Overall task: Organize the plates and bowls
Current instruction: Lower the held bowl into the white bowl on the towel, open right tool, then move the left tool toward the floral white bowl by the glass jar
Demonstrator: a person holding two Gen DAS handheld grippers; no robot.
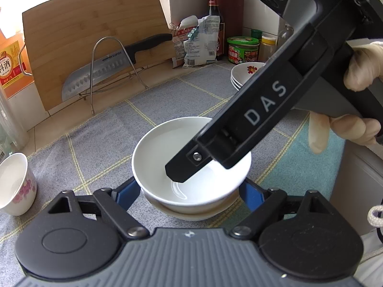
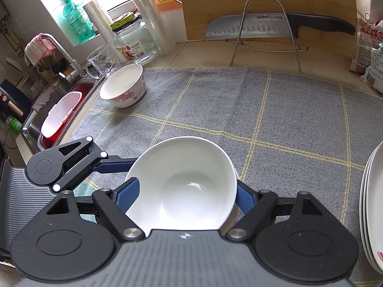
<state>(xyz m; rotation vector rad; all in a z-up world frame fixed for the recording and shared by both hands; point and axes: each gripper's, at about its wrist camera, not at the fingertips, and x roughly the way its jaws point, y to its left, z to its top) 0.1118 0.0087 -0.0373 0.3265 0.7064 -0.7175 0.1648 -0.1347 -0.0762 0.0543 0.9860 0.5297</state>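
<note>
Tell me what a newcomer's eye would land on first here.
The white bowl sits dead centre on the grey checked cloth. It is clasped between the right gripper's blue pads and sits in a second bowl, with the left gripper's pads flanking it. Behind, a big cleaver rests in a wire rack against a wooden cutting board.
</note>
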